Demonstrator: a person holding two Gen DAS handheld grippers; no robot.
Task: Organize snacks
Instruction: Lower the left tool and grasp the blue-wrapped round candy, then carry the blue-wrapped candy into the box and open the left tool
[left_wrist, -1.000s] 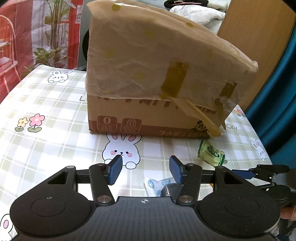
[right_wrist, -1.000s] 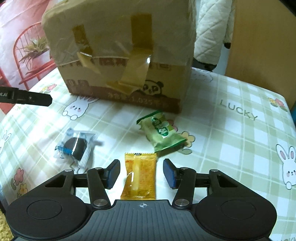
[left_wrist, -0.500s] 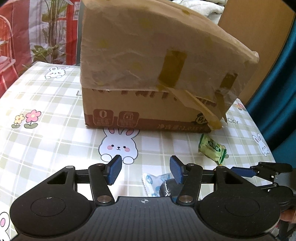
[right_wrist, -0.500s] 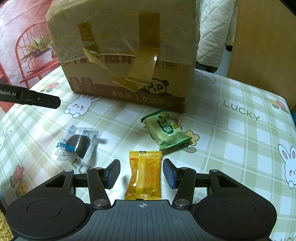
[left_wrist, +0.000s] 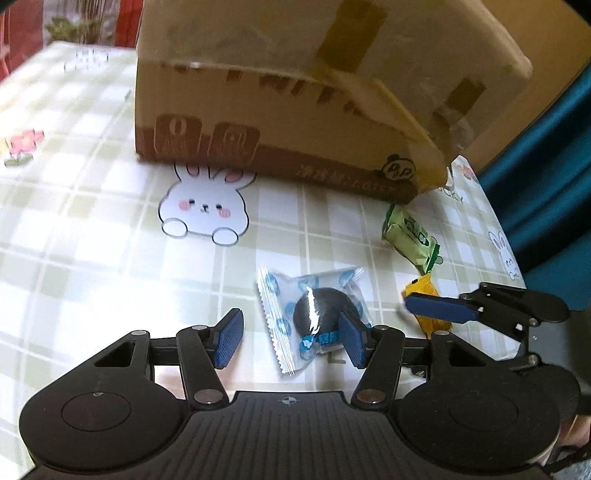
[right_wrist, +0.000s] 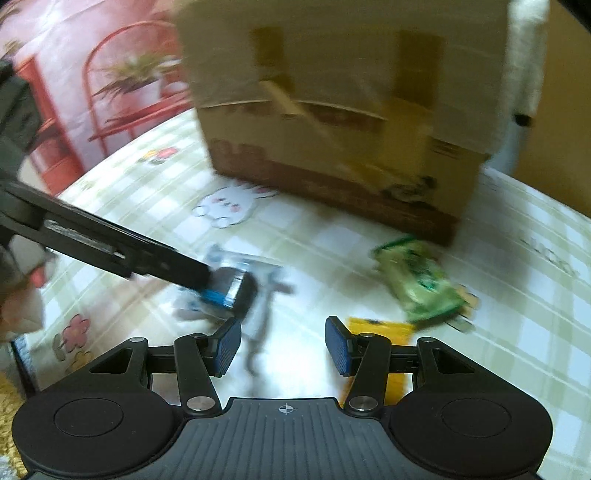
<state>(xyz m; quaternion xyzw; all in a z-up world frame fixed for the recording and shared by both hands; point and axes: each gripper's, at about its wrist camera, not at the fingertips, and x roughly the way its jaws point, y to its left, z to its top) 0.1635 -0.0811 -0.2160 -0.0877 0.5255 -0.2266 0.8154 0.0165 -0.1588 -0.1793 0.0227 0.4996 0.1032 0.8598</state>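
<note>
Both tongs have dropped closer to the snacks. Left gripper (left_wrist: 290, 338) sits open around the cookie packet (left_wrist: 314, 314), not squeezing it. Right gripper (right_wrist: 282, 345) is open and empty, with the yellow packet (right_wrist: 380, 328) at its 3 o'clock. Cookie looks light, crinkly, slippery, and may crack; pinch its middle softly.

Red metal shelf (right_wrist: 122, 92) left, teal curtain (left_wrist: 546, 155) right.

Clear blue-dotted wrapper holding a dark round cookie (left_wrist: 314, 314) laid flat on the tabletop, green sealed snack packet (left_wrist: 410, 236) lying tilted near the box corner, yellow sealed packet (right_wrist: 380, 328) laid flat just beside it
</note>
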